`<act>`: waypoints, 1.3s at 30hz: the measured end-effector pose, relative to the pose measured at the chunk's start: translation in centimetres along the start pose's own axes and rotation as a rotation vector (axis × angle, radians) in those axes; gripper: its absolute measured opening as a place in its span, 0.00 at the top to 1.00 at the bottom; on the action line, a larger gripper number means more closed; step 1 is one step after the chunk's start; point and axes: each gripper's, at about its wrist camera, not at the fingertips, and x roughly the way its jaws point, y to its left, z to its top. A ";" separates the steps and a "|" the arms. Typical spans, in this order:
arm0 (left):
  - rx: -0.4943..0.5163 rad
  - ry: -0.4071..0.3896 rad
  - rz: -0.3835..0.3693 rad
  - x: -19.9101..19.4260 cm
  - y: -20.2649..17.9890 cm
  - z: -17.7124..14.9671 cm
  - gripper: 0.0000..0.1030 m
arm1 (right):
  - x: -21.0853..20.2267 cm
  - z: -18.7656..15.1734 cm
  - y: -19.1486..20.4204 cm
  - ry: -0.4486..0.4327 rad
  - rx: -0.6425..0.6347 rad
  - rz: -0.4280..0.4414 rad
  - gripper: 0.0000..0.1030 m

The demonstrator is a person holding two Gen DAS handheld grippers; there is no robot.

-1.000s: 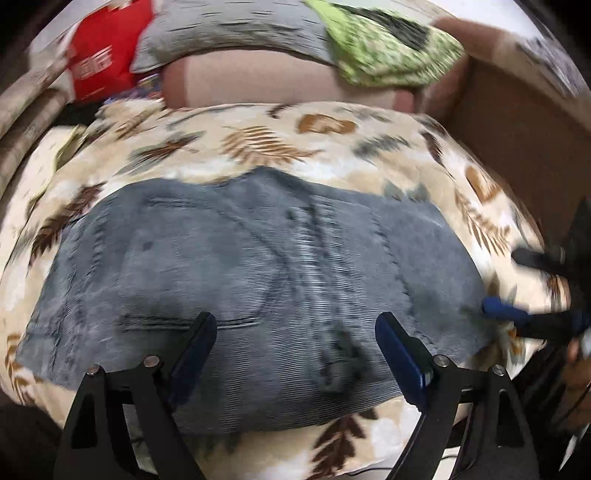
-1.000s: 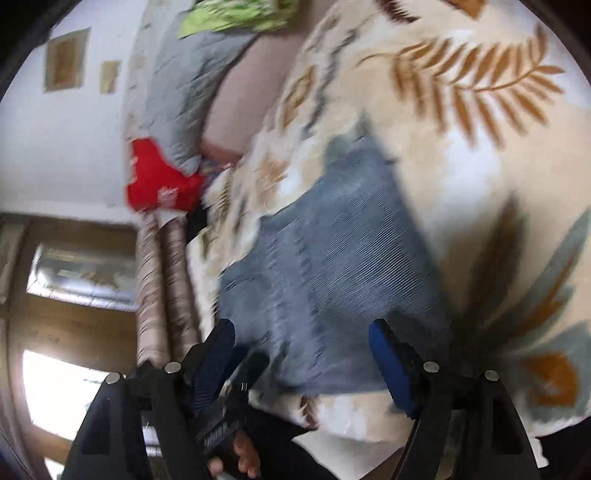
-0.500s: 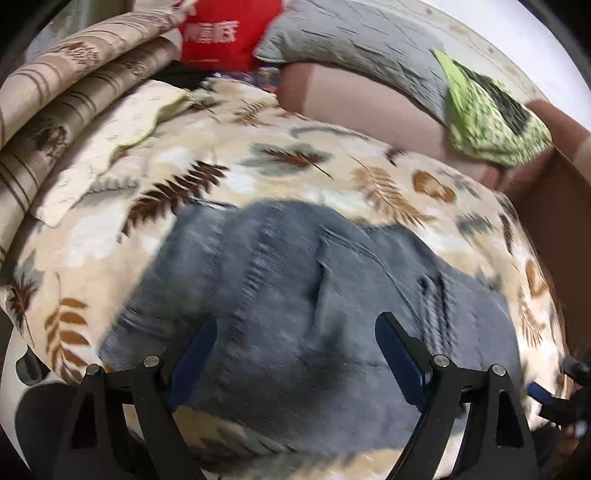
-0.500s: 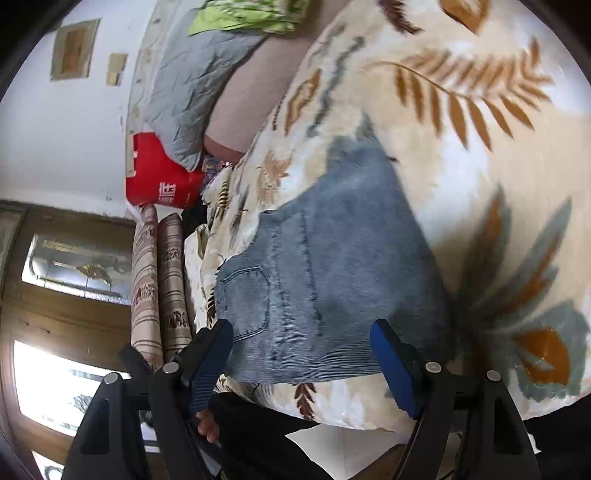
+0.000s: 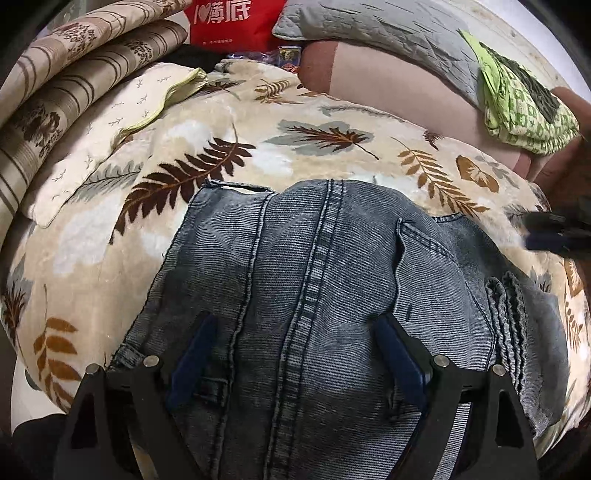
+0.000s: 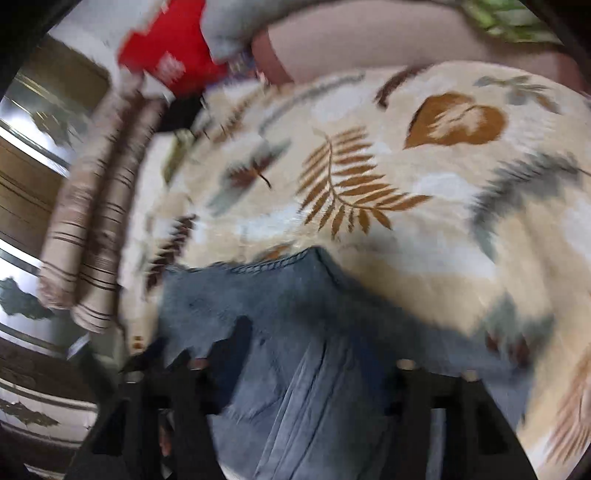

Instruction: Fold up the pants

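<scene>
Pants: the grey-blue denim pants lay folded in a compact stack on the leaf-print blanket, near its front edge, seams running away from the camera.
Left claw: the left claw hung over the near part of the pants, its blue-padded fingers spread wide with nothing between them.
Right claw: the right claw was over the pants too; that view was badly blurred, yet its jaws stood apart and empty. From the left view it showed at the right edge, beside the pants.
Surroundings: a red bag, a grey quilted pillow and a green patterned cloth lay beyond the blanket; striped rolled bedding at the left.
</scene>
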 end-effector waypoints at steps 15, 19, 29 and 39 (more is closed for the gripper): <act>0.003 0.008 -0.027 0.1 0.4 0.3 0.13 | 8.3 3.3 0.3 0.085 -0.172 -0.229 0.94; 0.010 0.004 -0.027 0.1 0.3 0.2 0.13 | 5.9 3.2 -0.6 -0.012 -0.090 -0.207 0.93; 0.019 -0.007 -0.009 0.1 0.0 0.0 0.13 | 5.6 0.0 -5.7 0.085 0.192 0.005 0.94; 0.031 -0.041 0.021 0.0 -0.3 -0.3 0.11 | 3.1 -1.8 -9.4 -0.035 0.316 0.033 0.81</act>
